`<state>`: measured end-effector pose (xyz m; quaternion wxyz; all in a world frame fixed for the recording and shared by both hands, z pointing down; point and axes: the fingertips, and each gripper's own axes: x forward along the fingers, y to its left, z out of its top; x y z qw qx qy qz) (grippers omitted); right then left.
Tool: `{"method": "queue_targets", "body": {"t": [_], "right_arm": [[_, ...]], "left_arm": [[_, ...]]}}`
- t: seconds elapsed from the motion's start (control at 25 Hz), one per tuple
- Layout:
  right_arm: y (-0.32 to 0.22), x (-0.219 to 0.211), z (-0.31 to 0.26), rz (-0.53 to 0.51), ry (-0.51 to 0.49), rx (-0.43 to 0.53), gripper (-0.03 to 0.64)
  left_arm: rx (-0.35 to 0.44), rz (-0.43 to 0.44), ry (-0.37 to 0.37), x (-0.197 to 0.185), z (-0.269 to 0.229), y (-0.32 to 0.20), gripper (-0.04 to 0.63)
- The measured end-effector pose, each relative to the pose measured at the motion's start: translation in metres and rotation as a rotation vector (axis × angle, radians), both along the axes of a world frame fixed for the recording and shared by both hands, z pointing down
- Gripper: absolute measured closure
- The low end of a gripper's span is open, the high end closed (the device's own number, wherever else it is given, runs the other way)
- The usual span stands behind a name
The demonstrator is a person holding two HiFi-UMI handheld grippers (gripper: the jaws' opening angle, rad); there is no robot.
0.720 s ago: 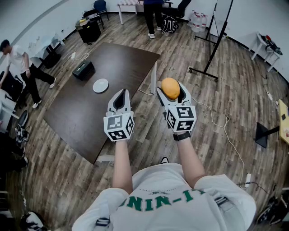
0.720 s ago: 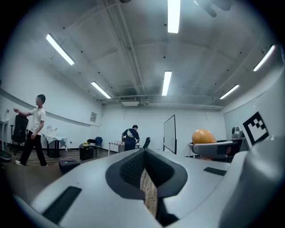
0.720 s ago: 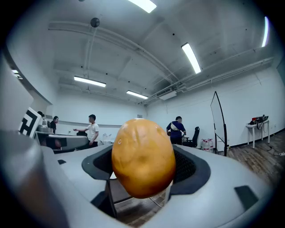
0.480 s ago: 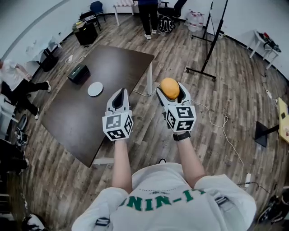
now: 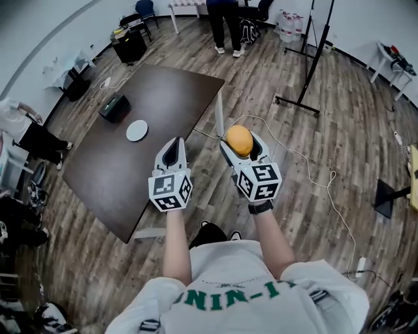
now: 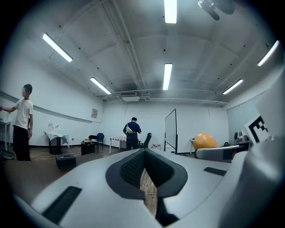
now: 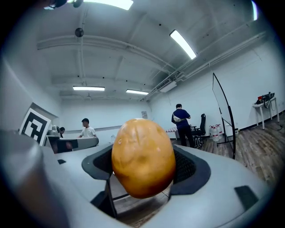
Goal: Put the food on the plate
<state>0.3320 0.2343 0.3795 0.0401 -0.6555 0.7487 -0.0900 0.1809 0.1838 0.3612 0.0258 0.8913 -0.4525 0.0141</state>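
Observation:
My right gripper is shut on an orange, egg-shaped bun, which fills the middle of the right gripper view between the dark pads. It is held in the air over the wooden floor, right of the table. My left gripper is shut with nothing in it; in the left gripper view the pads meet at a narrow slit. A small white plate lies on the dark brown table, ahead and to the left of both grippers.
A black box sits on the table beyond the plate. A black stand with a cable on the floor is to the right. People stand at the far end and at the left edge.
The view has shifted; the table and plate now lie slightly nearer. Both grippers keep their pose, the bun still held. The person at the left has moved lower.

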Motion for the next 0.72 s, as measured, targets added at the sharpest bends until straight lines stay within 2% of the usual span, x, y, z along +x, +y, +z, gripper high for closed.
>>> {"method": "queue_targets", "body": {"t": [0.16, 0.32, 0.48, 0.72], "right_arm": [[-0.025, -0.006, 0.01, -0.032, -0.01, -0.007, 0.25], [-0.073, -0.015, 0.021, -0.073, -0.008, -0.012, 0.25], [-0.149, -0.042, 0.012, -0.114, -0.002, -0.017, 0.25], [-0.275, -0.092, -0.019, -0.213, 0.043, 0.025, 0.25]], "left_arm": [[-0.005, -0.029, 0.009, -0.005, 0.007, -0.023, 0.583], [-0.008, -0.057, 0.024, -0.012, 0.018, -0.069, 0.583], [0.0, -0.091, 0.04, -0.037, 0.008, -0.143, 0.583], [0.052, -0.18, 0.07, -0.085, -0.017, -0.256, 0.583]]}}
